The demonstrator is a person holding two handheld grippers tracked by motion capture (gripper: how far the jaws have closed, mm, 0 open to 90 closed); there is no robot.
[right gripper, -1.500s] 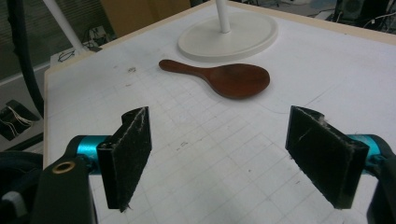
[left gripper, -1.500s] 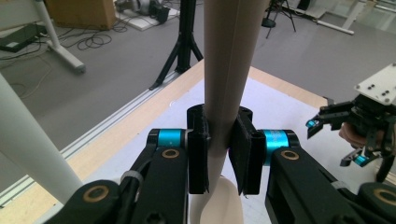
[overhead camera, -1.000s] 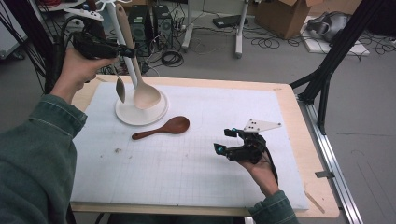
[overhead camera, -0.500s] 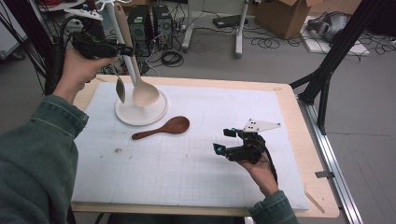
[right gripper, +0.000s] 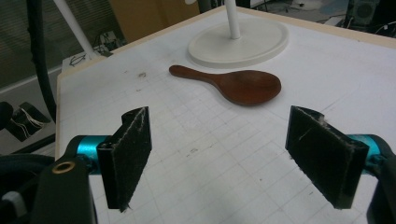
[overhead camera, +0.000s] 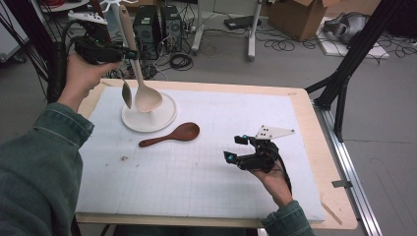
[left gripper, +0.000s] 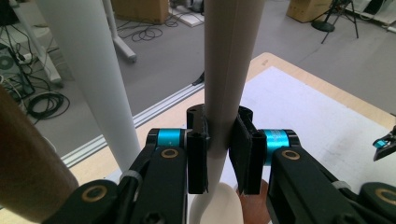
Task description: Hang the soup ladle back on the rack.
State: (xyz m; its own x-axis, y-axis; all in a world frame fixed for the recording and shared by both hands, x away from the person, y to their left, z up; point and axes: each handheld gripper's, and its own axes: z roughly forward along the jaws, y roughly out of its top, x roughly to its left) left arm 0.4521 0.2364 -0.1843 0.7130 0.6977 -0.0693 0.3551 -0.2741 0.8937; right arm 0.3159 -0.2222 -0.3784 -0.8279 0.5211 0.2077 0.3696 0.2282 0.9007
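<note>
Nothing changes since second ago: left gripper (left gripper: 219, 151) stays clamped on cream ladle (overhead camera: 140, 73) handle, bowl hanging over stand base (overhead camera: 164, 118). Right gripper (right gripper: 229, 154) waits wide, empty, near brown wooden spoon (right gripper: 238, 84). Hanging step seems paused.

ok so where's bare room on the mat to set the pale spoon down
Bare mat runs along the near edge, between the brown spoon and the right gripper. Crowded at the far left around the round stand base.

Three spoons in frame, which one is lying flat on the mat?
The dark brown wooden spoon, beside the white round stand base. The cream plastic spoon is upright in the left gripper; the small metal spoon hangs.
</note>
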